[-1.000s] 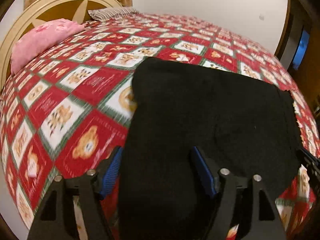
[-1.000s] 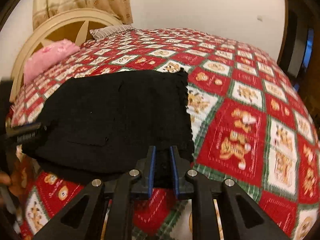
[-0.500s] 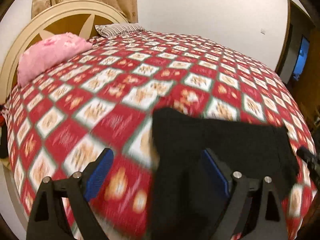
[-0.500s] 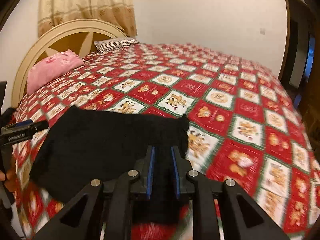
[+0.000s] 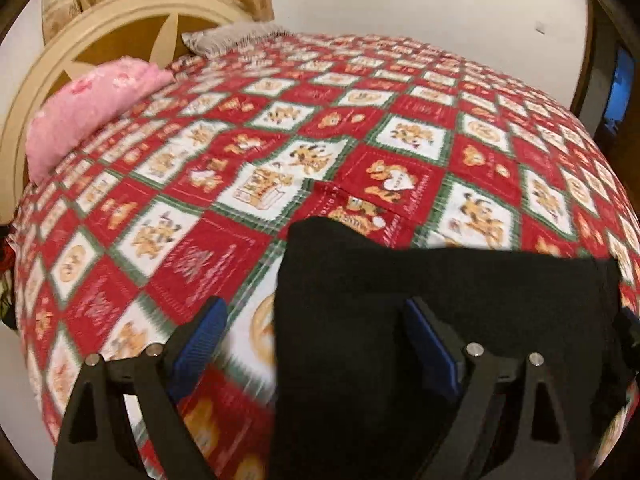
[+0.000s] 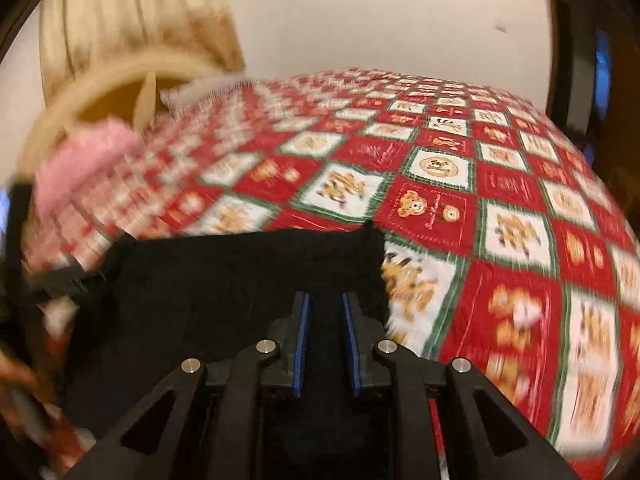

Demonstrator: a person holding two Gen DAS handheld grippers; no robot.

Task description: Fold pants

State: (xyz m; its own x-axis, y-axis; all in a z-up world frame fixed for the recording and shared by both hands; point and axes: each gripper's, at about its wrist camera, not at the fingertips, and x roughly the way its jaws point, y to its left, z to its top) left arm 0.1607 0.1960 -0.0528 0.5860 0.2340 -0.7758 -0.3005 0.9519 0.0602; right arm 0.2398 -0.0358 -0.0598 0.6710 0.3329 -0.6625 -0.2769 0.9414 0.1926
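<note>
Black pants (image 5: 460, 304) lie at the near edge of a bed with a red, white and green teddy-bear quilt (image 5: 280, 160). My left gripper (image 5: 316, 320) is wide open; the pants' left edge runs between its blue pads, and its right finger lies over the cloth. In the right wrist view the pants (image 6: 240, 280) fill the lower left. My right gripper (image 6: 324, 312) has its jaws narrowly apart with black cloth between them, near the pants' right edge. The view is blurred.
A pink pillow (image 5: 88, 108) and a striped pillow (image 5: 236, 36) lie by the cream round headboard (image 5: 100, 52) at the far left. A white wall stands behind the bed. A dark doorway (image 5: 616, 80) is at the right.
Both grippers have pulled back and tilted up, so more of the quilt shows beyond the pants. The pants' far edge sits lower in both views. The left jaws stay open, the right stay narrow.
</note>
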